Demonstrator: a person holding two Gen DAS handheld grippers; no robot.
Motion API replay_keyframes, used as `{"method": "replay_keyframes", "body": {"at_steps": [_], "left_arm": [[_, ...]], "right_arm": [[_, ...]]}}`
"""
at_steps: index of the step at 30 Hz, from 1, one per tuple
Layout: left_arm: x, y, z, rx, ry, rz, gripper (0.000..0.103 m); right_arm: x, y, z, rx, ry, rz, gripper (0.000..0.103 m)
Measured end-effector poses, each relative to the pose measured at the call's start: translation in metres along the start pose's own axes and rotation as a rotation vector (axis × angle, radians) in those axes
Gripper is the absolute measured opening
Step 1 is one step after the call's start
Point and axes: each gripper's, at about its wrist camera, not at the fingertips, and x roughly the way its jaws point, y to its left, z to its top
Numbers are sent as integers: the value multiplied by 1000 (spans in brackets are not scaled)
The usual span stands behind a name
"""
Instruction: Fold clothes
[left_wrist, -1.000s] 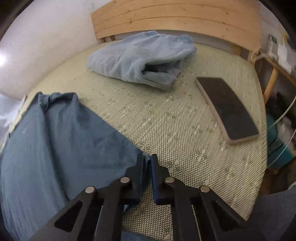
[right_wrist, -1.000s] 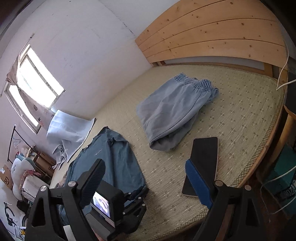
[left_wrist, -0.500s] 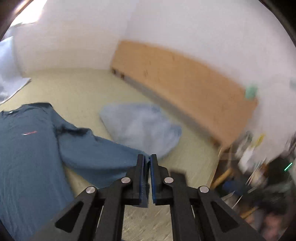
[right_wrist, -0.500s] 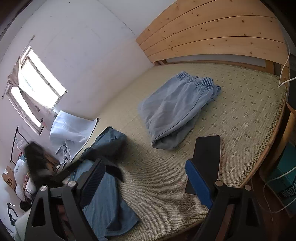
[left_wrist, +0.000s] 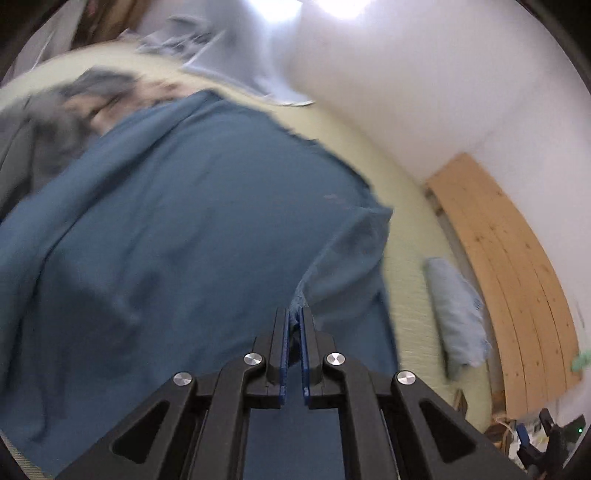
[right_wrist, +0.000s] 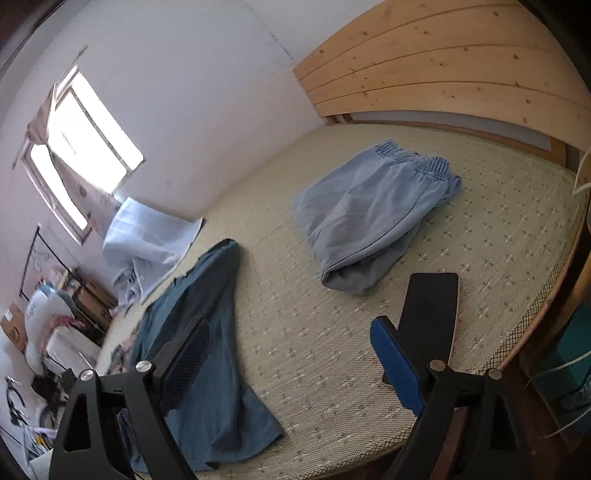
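Note:
A dark blue shirt (left_wrist: 177, 236) lies spread on the green woven bed mat (left_wrist: 410, 236). My left gripper (left_wrist: 294, 317) is shut on the cuff of its sleeve (left_wrist: 347, 266), which is drawn across over the shirt's body. The view is blurred by motion. In the right wrist view the same shirt (right_wrist: 210, 332) lies at the mat's near left edge. My right gripper (right_wrist: 295, 354) is open and empty, held above the mat (right_wrist: 498, 229) to the right of the shirt.
Folded light blue trousers (right_wrist: 373, 210) lie mid-mat toward the wooden headboard (right_wrist: 443, 74). A black tablet (right_wrist: 428, 314) lies near the mat's right edge. A white cloth pile (right_wrist: 147, 236) sits by the wall under the window (right_wrist: 81, 147). Grey clothes (left_wrist: 55, 122) lie beyond the shirt.
My left gripper has swung the held sleeve from the mat's right side over the shirt's body, turning toward the window wall. The right gripper has stayed nearly still.

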Motion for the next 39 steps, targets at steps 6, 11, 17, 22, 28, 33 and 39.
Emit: {"method": "replay_keyframes", "body": {"at_steps": [6, 11, 17, 22, 28, 33, 39], "left_arm": [[5, 34, -2, -54, 1, 46, 4], [-12, 29, 18, -94, -44, -52, 4], [-41, 32, 67, -201, -120, -225, 4], [-37, 68, 105, -144, -167, -13, 8], [-18, 100, 89, -106, -78, 128, 48], [-9, 47, 52, 268, -32, 93, 62], [8, 6, -6, 708, -24, 173, 62]], "right_arm": [[13, 26, -3, -80, 32, 7, 91], [33, 57, -8, -185, 69, 19, 91], [56, 98, -3, -287, 98, 36, 91], [69, 131, 5, -340, 97, 60, 91], [89, 171, 2, -416, 115, 81, 91], [116, 214, 2, -471, 109, 130, 91], [151, 276, -6, -579, 68, 264, 91]]}}
